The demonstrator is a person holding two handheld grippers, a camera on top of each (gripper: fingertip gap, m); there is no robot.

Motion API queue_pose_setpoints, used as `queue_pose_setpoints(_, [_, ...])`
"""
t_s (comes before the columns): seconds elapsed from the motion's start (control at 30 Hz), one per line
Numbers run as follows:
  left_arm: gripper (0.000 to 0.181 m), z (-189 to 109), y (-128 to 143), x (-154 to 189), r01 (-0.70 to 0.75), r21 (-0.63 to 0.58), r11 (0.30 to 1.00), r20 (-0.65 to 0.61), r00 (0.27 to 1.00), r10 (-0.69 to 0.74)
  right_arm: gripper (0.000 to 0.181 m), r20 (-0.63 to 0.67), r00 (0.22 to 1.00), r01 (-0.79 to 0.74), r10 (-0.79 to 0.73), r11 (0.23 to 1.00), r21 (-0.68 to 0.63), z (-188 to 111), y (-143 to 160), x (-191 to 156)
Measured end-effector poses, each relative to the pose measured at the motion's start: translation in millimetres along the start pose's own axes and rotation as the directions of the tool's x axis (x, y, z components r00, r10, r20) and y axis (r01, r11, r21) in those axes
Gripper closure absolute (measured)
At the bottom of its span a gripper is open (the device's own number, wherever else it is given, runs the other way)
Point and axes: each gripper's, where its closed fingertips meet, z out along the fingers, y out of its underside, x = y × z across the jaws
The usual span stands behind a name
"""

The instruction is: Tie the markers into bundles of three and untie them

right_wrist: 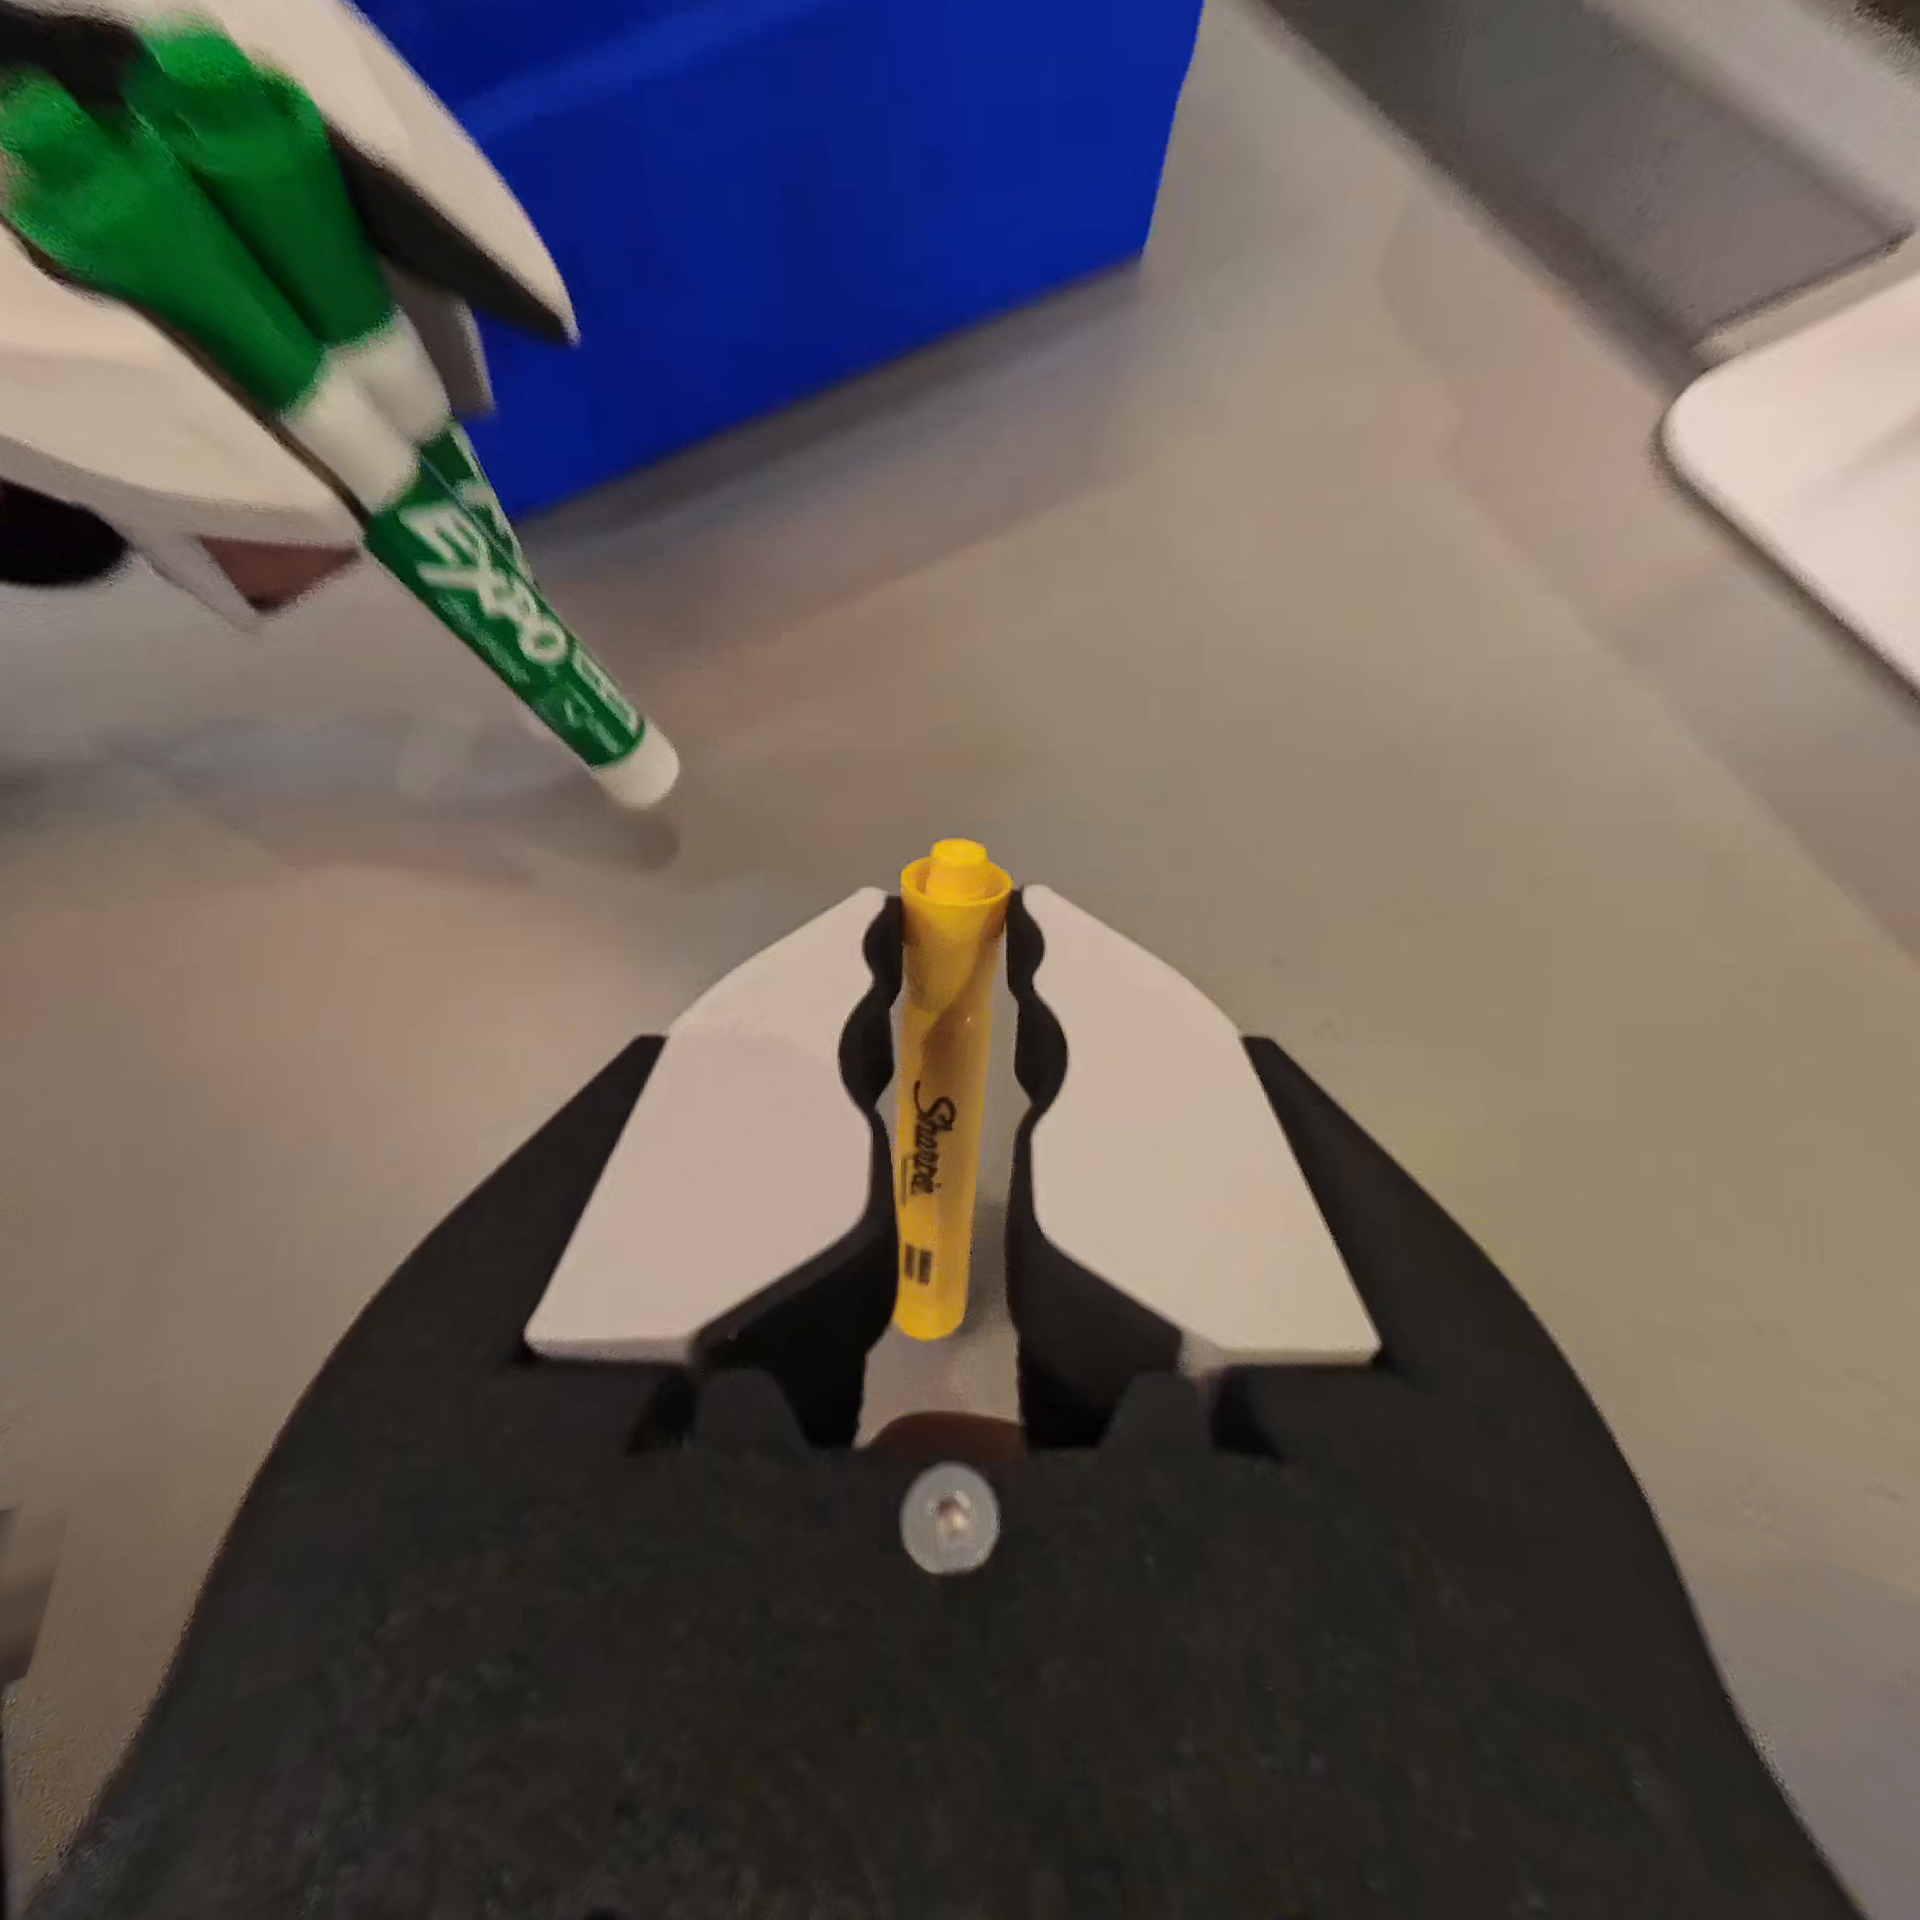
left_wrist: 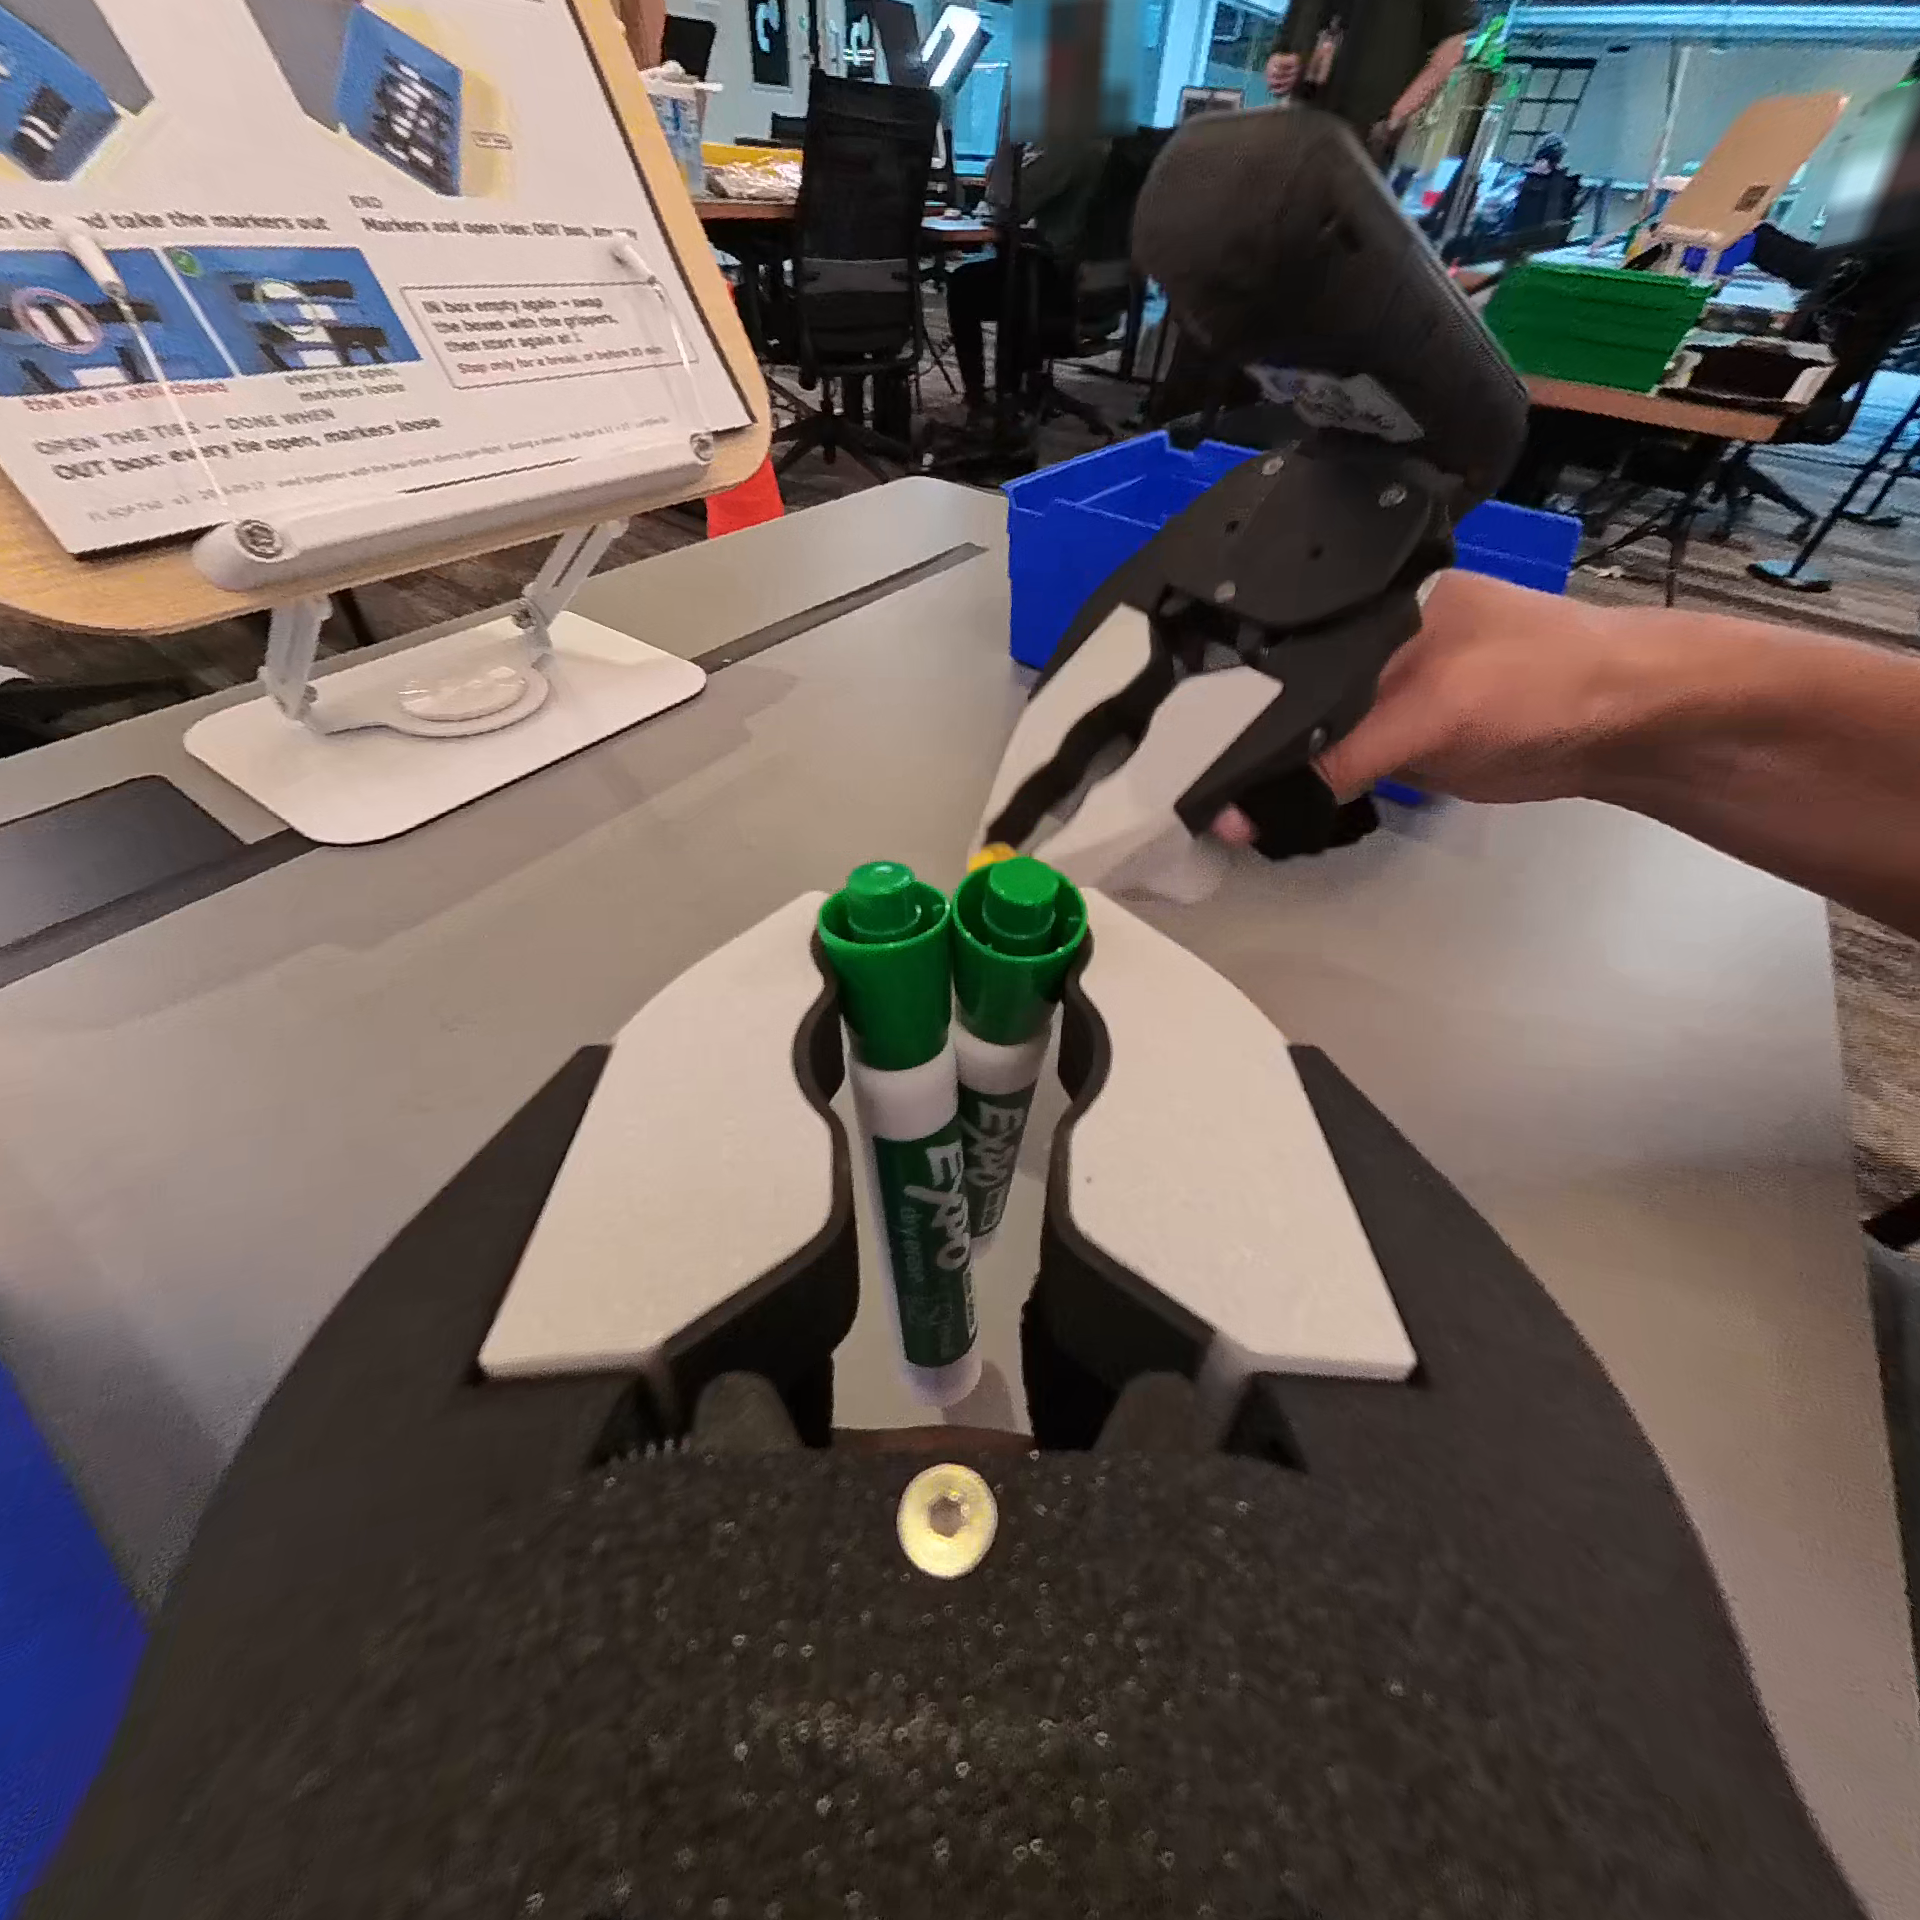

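Left hand-held gripper (left_wrist: pixel 951 1023) clamped on two green markers (left_wrist: pixel 940 1091), caps far, above counter (left_wrist: pixel 416 1039). Right hand-held gripper (right_wrist: pixel 951 997) pinched on yellow marker (right_wrist: pixel 940 1101), just beside; likely gathering three for bundling. Blue bin (left_wrist: pixel 1101 520) beyond.

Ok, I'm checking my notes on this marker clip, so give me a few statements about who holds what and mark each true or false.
1. The left gripper holds two green markers. True.
2. The right gripper is empty. False: it is shut on a yellow marker.
3. The green markers are capped. True.
4. A tie already binds the three markers. False: no tie shows, and the yellow one is held apart from the green pair.
5. A blue bin stands on the table behind the grippers. True.
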Motion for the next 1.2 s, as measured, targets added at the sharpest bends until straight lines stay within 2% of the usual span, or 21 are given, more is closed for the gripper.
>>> queue_pose_setpoints(0.1, [0.144,5,1,8,0.009,0.002,1.000,-0.043,0.999,-0.009,0.163,0.067,0.998,0.002,-0.019,0.971,0.240,-22,-19,-1])
queue_pose_setpoints(0.23, [0.144,12,1,16,-0.003,0.003,1.000,-0.077,0.997,0.003,0.163,0.144,0.989,-0.020,-0.047,0.901,0.433,-38,-29,-8])
queue_pose_setpoints(0.37, [0.143,15,0,18,-0.003,0.001,1.000,-0.077,0.997,0.003,0.163,0.126,0.991,-0.010,-0.051,0.896,0.445,-33,-20,-10])
queue_pose_setpoints(0.67, [0.144,19,5,20,0.000,-0.012,1.000,-0.074,0.997,-0.001,0.163,0.000,0.978,0.190,-0.207,0.899,0.394,-27,-8,-21])
queue_pose_setpoints(1.2, [0.144,18,3,18,0.012,-0.003,1.000,-0.060,0.998,-0.012,0.152,-0.003,0.991,0.124,-0.134,0.913,0.389,-31,-5,-13])
